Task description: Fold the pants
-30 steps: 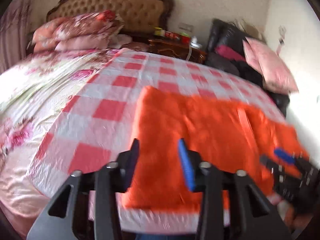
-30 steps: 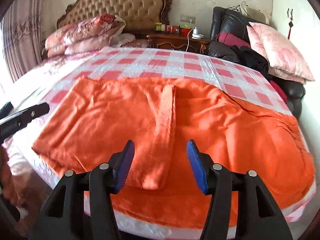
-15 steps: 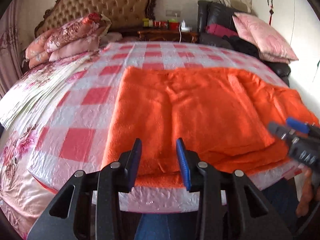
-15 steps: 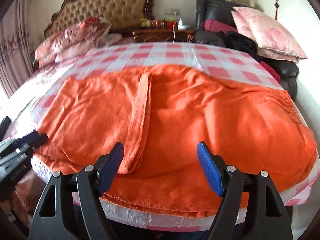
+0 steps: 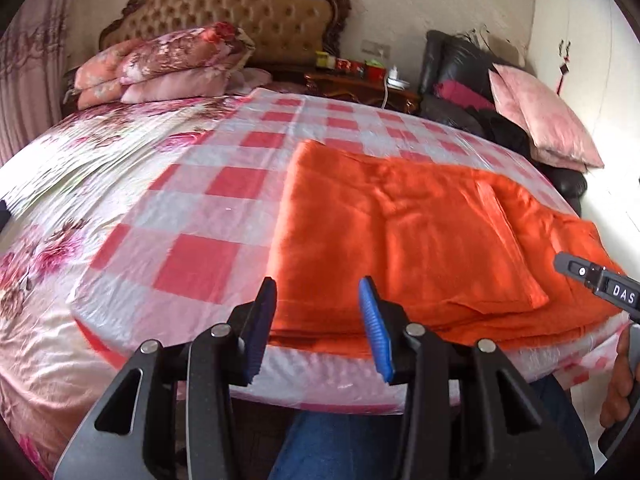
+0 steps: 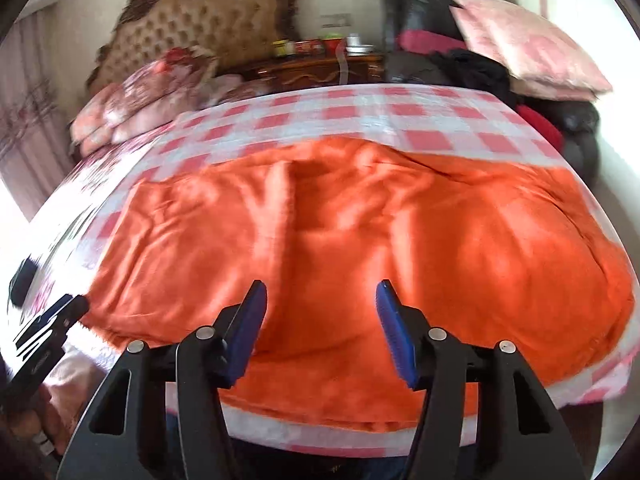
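Orange fleece pants [image 5: 400, 240] lie spread flat on the red-and-white checked sheet [image 5: 200, 220] at the near edge of the bed, with one layer folded over the other. They also show in the right wrist view [image 6: 360, 240]. My left gripper [image 5: 316, 320] is open and empty, hovering over the pants' near left corner. My right gripper [image 6: 320, 320] is open and empty above the middle of the near edge. The right gripper's body shows at the right edge of the left wrist view [image 5: 600, 284]; the left gripper shows at the lower left of the right wrist view [image 6: 44, 332].
Floral pillows [image 5: 160, 64] are stacked by the tufted headboard [image 5: 240, 24]. A wooden nightstand [image 5: 360, 84] with small items, a black chair [image 5: 460, 80] piled with clothes and a pink cushion [image 5: 540, 120] stand at the right. The person's blue-jeaned legs [image 5: 340, 440] are below the bed edge.
Both grippers have drawn back slightly toward the near edge of the bed. The left view has swung left; the right view is blurred with motion. The jaws stay open.
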A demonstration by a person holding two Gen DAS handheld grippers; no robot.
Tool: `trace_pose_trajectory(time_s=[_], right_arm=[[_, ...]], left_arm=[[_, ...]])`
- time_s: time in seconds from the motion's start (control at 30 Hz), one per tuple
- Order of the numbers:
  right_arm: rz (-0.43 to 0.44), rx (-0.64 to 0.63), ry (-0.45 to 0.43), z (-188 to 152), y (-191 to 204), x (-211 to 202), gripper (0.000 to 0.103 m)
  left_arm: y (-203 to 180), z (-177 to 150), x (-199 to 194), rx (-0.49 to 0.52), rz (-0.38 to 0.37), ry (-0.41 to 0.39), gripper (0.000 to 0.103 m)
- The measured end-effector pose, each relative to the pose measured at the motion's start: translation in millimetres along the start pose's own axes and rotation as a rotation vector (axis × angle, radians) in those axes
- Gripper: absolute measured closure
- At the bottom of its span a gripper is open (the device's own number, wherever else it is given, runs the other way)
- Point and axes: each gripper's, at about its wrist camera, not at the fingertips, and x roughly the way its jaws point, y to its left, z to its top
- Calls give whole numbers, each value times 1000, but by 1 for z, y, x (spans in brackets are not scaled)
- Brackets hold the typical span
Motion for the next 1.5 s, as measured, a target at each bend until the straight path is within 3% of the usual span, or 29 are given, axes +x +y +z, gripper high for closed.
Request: trace_pose_trajectory(time_s=[0.17,0.33,0.5,0.57,0.67,0.77,0.9,1.0,1.1,1.13,1.17,1.23,1.27,1.37,1.5], right_arm=[[0,-120,39,-2,38,18,48],[-34,-156,85,-15,43,32,50],[-51,-174,80,-17,46,32,50],[-53,-173,78,-19,46,32,49],[-52,-173,78,-19,46,32,50],[-53,-182,72,-20,47,32,49],[-49,-175,74,-21,46,32,49],[-50,-171,72,-23,46,32,49],[-67,-185,64,-25,49,31,49],[-74,-193,62,-25,51,31,49],[-82,-207,60,-26,53,30,49],[-76,-204,62,-27,51,30,49],[-68,-189,65,-26,49,30,49],[-56,-172,77,-24,47,31,49],[-47,-173,86,-22,46,31,46]], left_arm=[[-2,-4,2,40,-20,9,60],[6,-8,9,37,-3,40,60],[27,-9,3,-69,1,13,59],[29,-7,1,-69,10,6,59],[24,1,-2,-39,13,-18,59],[13,36,5,13,-17,-43,59],[-12,92,48,137,-51,38,59],[-26,117,94,207,-64,137,59],[-16,121,137,192,24,229,64],[-11,121,144,163,24,243,60],[-5,123,147,133,21,231,60],[2,124,152,103,53,232,44],[6,126,153,82,67,232,43],[11,132,134,54,83,160,58],[3,113,90,87,16,87,58]])
